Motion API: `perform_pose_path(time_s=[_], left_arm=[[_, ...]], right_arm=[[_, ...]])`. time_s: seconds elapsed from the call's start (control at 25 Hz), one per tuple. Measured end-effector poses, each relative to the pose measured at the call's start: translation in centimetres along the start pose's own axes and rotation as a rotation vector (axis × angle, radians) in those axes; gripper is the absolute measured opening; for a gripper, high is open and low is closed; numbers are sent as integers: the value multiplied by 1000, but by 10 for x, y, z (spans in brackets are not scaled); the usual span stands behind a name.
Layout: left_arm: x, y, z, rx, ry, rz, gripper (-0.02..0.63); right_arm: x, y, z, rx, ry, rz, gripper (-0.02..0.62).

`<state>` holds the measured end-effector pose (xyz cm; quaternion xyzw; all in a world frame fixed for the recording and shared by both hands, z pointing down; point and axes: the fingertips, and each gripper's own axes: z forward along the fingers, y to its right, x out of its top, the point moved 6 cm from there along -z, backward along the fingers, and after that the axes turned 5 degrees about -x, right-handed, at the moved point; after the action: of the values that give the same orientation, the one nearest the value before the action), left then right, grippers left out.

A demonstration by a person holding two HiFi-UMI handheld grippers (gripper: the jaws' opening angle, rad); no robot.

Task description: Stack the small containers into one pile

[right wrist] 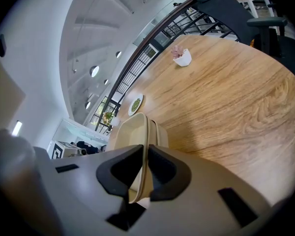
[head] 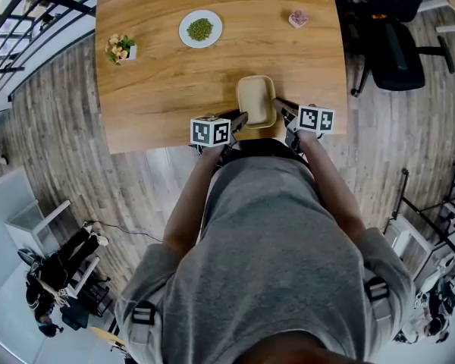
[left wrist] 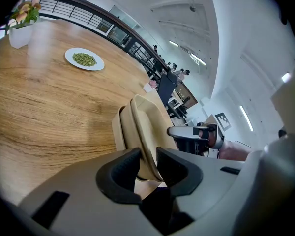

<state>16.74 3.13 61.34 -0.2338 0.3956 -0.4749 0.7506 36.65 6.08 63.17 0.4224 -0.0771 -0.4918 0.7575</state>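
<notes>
Small beige containers (head: 256,99) sit nested together near the front edge of the wooden table (head: 159,82). My left gripper (head: 241,118) is shut on the pile's left rim, and my right gripper (head: 280,108) is shut on its right rim. In the left gripper view the left gripper (left wrist: 147,163) pinches the thin rim of the upper container (left wrist: 146,124), with a second container (left wrist: 119,129) showing under it. The right gripper view shows the right gripper (right wrist: 146,168) pressed on the rim of the containers (right wrist: 130,132). Which container each gripper pinches I cannot tell.
A white plate of green peas (head: 200,29) lies at the back middle. A small white pot with flowers (head: 120,49) stands at the back left and a small pot with something pink (head: 298,19) at the back right. A black office chair (head: 398,44) stands right of the table.
</notes>
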Motion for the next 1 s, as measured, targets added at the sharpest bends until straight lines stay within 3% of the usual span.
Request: perform_pose_path(time_s=[0.32,1.0], left_arm=[[-8,-11,6,75,-39,58,118],[-15,-18,5,183,-19,159,132]], right_arm=[[-7,5,10,-4,-28,-10,44],[-15,11,20,-5,-59,-14,52]])
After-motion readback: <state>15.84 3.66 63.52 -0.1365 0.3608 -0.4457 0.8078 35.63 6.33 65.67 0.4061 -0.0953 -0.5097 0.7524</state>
